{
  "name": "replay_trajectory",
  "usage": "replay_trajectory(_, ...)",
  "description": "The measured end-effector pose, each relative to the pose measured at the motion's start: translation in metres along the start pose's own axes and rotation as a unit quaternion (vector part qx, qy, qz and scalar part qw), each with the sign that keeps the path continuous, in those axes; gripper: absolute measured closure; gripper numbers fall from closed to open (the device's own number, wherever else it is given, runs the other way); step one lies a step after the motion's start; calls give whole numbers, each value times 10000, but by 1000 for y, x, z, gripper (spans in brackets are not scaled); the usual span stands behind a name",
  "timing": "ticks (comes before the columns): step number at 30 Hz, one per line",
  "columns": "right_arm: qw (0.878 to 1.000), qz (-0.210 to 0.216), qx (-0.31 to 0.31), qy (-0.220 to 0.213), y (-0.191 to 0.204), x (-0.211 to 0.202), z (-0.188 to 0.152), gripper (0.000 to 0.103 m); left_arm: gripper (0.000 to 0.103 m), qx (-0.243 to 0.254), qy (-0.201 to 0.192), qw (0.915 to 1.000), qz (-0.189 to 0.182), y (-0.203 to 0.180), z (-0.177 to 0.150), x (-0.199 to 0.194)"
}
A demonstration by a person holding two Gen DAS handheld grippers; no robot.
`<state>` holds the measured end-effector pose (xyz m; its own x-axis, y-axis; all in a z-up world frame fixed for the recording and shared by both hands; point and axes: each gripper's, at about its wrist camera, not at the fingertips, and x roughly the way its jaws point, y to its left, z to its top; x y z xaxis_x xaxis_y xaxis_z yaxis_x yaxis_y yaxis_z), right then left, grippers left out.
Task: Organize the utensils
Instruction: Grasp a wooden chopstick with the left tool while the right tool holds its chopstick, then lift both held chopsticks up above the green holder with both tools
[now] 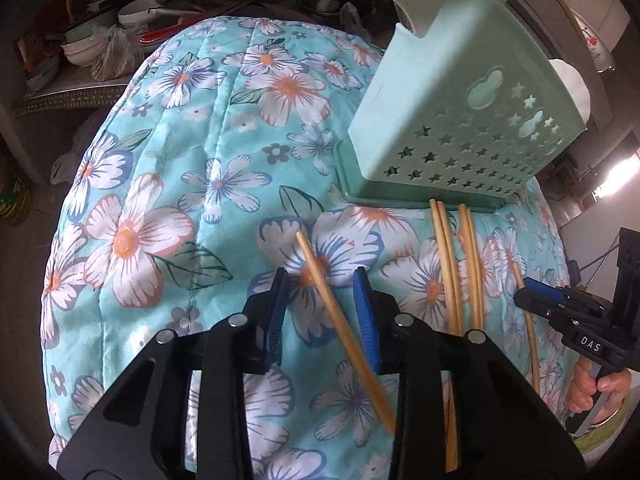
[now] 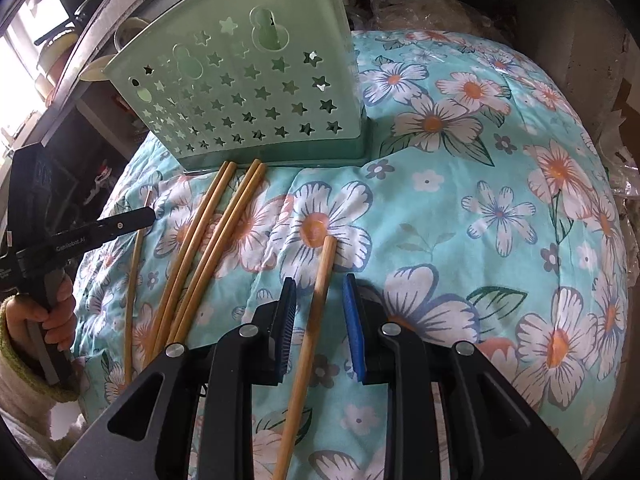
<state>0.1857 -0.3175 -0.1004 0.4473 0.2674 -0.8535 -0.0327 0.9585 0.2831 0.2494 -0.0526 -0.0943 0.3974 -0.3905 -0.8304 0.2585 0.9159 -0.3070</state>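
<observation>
Before the holder (image 2: 248,92), each gripper, left (image 1: 320,300) and right (image 2: 320,308), straddled a chopstick (image 1: 320,280) with jaws narrowed, not visibly gripping; next: clamp, lift, insert.

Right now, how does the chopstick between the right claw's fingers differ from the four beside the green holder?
The single chopstick lies alone between the fingers of the open right claw; the four chopsticks lie bunched outside it. The tips of the four chopsticks reach the base of the green holder; the tip of the single chopstick stops short. All are tan and lie on the floral cloth.
</observation>
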Motion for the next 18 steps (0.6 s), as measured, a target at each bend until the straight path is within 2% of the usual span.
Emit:
replay_trajectory(4, 9999, -49, -85, 40, 2, 8, 6, 84, 82, 10, 3, 10000, 2, 4, 5, 4)
replay_trajectory(8, 9999, -92, -87, 30, 4, 13, 10, 92, 90, -50, -59, 10000, 34, 6, 9, 7)
replay_trajectory(12, 10000, -8, 55, -39, 3, 10, 11, 96, 91, -125, -187, 9997, 9, 6, 9, 8)
replay_trajectory(18, 9987, 225, 275, -379, 1, -16, 12, 96, 95, -513, -491, 9969, -346, 16, 11, -11)
